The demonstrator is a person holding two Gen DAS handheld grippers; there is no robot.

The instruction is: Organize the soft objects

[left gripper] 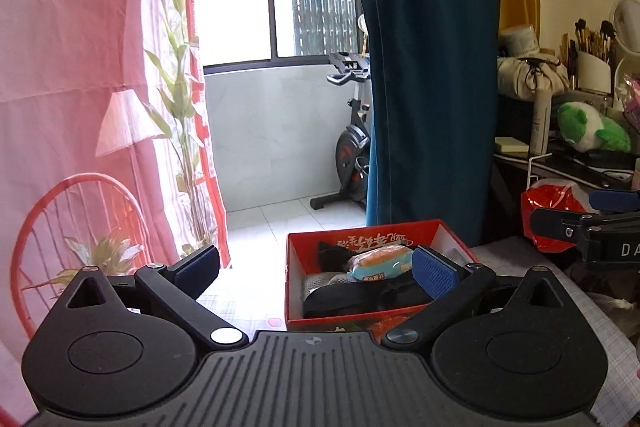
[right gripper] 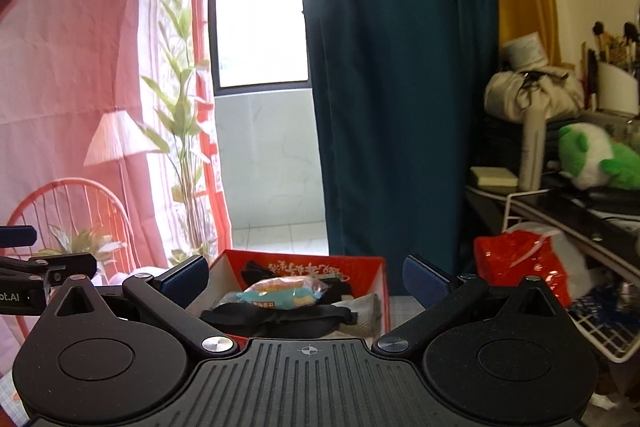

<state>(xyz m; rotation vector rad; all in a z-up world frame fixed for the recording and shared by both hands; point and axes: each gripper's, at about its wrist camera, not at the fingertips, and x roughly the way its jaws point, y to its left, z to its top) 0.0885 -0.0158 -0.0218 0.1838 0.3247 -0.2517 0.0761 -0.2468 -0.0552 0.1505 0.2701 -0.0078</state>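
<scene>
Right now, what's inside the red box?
The red box holds a packaged bun on top, black fabric straps in front of it, another black item at the back, and pale mesh cloth at one side. Anything beneath them is covered.

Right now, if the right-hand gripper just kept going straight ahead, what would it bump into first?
Probably the red box and the packaged bun on top inside it; the open right gripper frames them. The teal curtain hangs farther behind, though depth is unclear.
</scene>
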